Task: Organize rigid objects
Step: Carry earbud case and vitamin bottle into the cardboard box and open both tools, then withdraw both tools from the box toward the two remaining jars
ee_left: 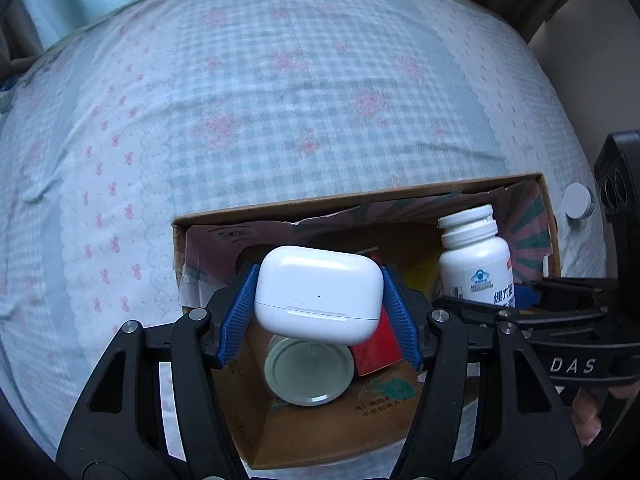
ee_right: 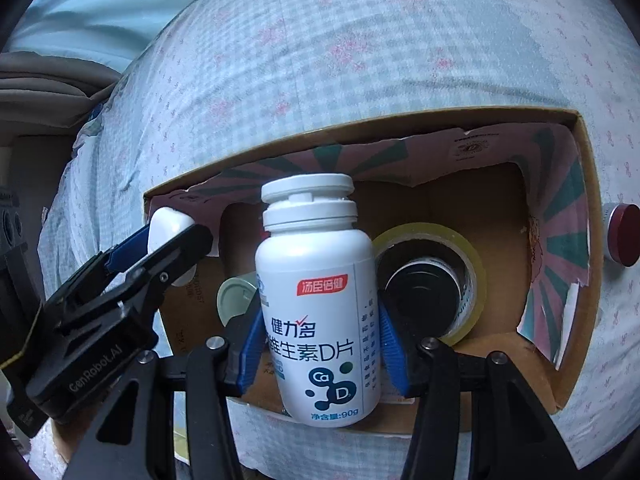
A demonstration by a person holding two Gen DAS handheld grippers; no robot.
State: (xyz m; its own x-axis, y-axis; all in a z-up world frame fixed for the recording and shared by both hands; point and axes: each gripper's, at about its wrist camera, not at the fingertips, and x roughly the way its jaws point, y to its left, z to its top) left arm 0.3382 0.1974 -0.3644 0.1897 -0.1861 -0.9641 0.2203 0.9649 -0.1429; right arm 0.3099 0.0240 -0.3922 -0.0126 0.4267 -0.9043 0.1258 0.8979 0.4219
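My left gripper [ee_left: 318, 308] is shut on a white earbud case [ee_left: 318, 294] and holds it over the open cardboard box [ee_left: 360, 196]. My right gripper [ee_right: 318, 344] is shut on a white vitamin bottle [ee_right: 316, 300], upright above the same box [ee_right: 400, 130]. The bottle also shows in the left wrist view [ee_left: 476, 260], and the earbud case in the right wrist view [ee_right: 168, 224]. Inside the box lie a pale green round lid [ee_left: 309, 372], a red block [ee_left: 378, 350] and a roll of clear tape [ee_right: 432, 280].
The box sits on a bed with a blue checked sheet [ee_left: 280, 100]. A small white round container [ee_left: 578, 202] lies on the sheet right of the box. A red-capped container [ee_right: 624, 236] lies beside the box's right wall.
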